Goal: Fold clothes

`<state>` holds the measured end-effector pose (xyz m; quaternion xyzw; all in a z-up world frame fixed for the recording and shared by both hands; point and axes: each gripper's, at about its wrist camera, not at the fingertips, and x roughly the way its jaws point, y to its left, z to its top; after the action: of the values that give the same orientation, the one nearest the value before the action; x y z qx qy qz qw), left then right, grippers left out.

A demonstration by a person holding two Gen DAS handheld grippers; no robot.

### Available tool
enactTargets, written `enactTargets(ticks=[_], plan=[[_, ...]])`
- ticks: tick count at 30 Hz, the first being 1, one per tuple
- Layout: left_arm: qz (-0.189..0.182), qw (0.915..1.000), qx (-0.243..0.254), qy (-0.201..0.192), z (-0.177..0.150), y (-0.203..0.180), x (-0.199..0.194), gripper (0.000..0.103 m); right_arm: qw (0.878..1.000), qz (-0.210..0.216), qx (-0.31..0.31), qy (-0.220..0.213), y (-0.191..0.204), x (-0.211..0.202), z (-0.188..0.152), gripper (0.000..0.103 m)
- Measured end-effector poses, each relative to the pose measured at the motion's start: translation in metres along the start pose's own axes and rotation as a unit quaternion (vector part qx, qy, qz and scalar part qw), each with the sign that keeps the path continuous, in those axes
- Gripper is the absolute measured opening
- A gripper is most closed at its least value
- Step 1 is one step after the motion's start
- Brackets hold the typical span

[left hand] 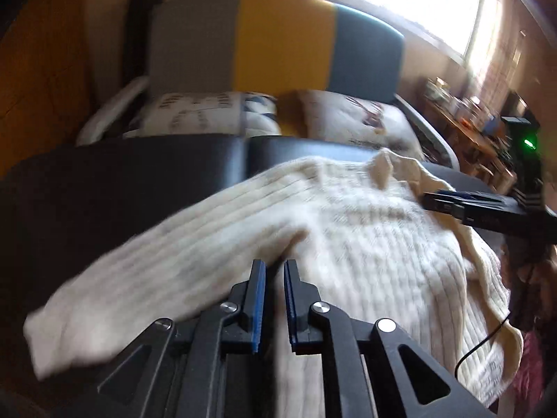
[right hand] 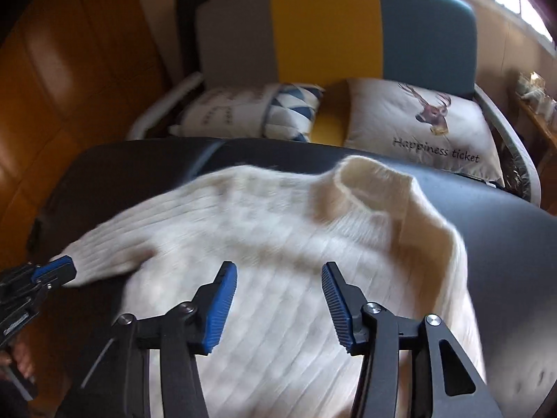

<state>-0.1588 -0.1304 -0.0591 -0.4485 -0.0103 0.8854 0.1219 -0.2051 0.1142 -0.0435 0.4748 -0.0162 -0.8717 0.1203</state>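
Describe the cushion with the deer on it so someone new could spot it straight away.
Start at the bench with the grey, yellow and blue back, behind the dark table. Two pale cushions lean along its seat. The deer cushion is under the blue panel, with a deer head above the words "Happiness ticket", while the other cushion has blue triangles.

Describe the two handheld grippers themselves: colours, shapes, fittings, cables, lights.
Left gripper and right gripper match: black angular linkage arms with triangular cut-outs and silver pivot bolts, and blue ribbed pads lining the fingers. Seen from the left wrist, the right one shows a green light.
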Motion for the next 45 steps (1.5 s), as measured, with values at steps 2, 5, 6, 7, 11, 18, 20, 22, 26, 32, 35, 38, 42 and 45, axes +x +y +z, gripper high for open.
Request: enactTargets(ticks=[2, 5, 6, 7, 11, 18, 20, 22, 26, 32, 35, 38, 42, 45], plan=[[-0.012, 0.9998, 0.015, 0.004, 0.015, -0.010, 0.017, 0.010, 1.000, -0.014, 0.012, 0.014, -0.018, 0.016, 0.010, 0.051], [-0.047, 0.9979, 0.045, 0.002, 0.042, -0.035, 0.047, 0.013, 0.999, -0.016, 0.049, 0.005, -0.053, 0.017, 0.014, 0.051], [-0.056, 0.9970, 0.054, 0.004, 0.047, -0.043, 0.056, 0.015, 0.998, -0.024, 0.054, -0.002, -0.065, 0.014, 0.012, 0.052], [-0.075, 0.9953, 0.061, 0.010, 0.055, -0.052, 0.069, 0.015, 0.998, -0.024, 0.057, -0.003, -0.076, 0.012, 0.010, 0.059], [-0.122, 0.9882, 0.090, 0.022, 0.074, -0.088, 0.102, 0.016, 0.998, -0.044, 0.034, 0.008, -0.103, 0.013, 0.002, 0.068], [-0.088, 0.9839, 0.132, 0.081, 0.063, -0.113, 0.152, 0.016, 0.981, -0.180, -0.065, 0.032, -0.118, 0.036, -0.002, 0.000], [-0.083, 0.9835, 0.144, 0.073, 0.052, -0.111, 0.155, 0.016, 0.978, -0.197, -0.063, 0.037, -0.131, 0.041, 0.001, 0.000], [-0.079, 0.9845, 0.139, 0.071, 0.049, -0.109, 0.155, 0.016, 0.980, -0.188, -0.038, 0.050, -0.149, 0.050, 0.005, 0.000], [-0.074, 0.9853, 0.138, 0.068, 0.046, -0.108, 0.155, 0.017, 0.987, -0.154, 0.002, 0.050, -0.166, 0.042, 0.000, 0.000], [-0.074, 0.9922, 0.089, 0.047, 0.037, -0.096, 0.119, 0.017, 0.994, -0.088, 0.056, -0.014, -0.150, -0.060, -0.049, 0.050], [-0.091, 0.9926, 0.077, 0.024, 0.016, -0.093, 0.083, 0.017, 0.995, -0.068, 0.063, -0.028, -0.118, -0.108, -0.100, 0.071], [-0.101, 0.9924, 0.068, 0.020, -0.014, -0.092, 0.054, 0.017, 0.995, -0.051, 0.085, -0.024, -0.103, -0.145, -0.158, 0.071], [-0.107, 0.9925, 0.055, 0.023, -0.056, -0.094, 0.022, 0.017, 0.990, -0.035, 0.135, -0.007, -0.079, -0.182, -0.236, 0.071], [-0.106, 0.9927, 0.049, 0.028, -0.087, -0.096, 0.004, 0.017, 0.983, -0.014, 0.183, 0.005, -0.068, -0.196, -0.285, 0.071]])
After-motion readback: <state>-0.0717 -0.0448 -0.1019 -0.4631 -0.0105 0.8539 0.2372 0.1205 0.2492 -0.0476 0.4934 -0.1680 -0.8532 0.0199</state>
